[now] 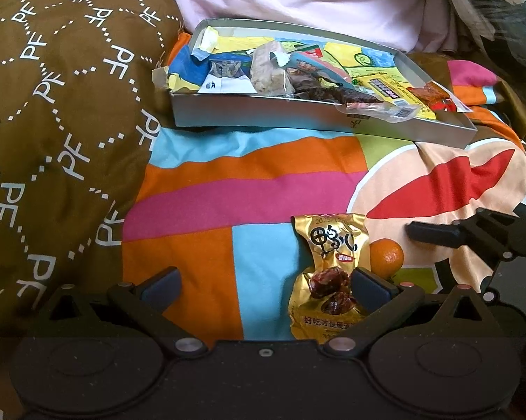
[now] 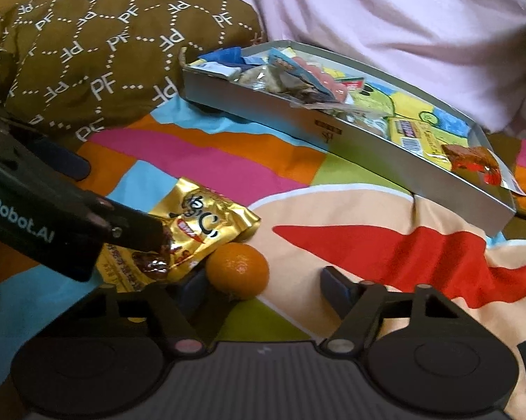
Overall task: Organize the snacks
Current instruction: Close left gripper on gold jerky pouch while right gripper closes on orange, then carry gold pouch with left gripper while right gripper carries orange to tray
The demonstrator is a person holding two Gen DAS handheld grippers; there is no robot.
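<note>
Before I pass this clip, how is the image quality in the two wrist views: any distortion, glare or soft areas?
Left wrist view: strong fisheye bend, the silver tray rim curves; gold snack packet sharp, print readable, mild sheen. Right wrist view: same bowing, dark corners; glare on the packet's foil; the orange crisp; pink fabric behind washed out and soft in both views.

Each camera rides low behind its own claw, tilted down across the bed. The left claw (image 1: pixel 264 285) view faces the grey tray (image 1: pixel 298 117) straight on; the right claw (image 2: pixel 263 285) view sits further right, angled leftward. Both share the gold snack packet (image 1: pixel 329 273) and orange (image 2: pixel 237 268) close ahead, with the tray beyond.
</note>
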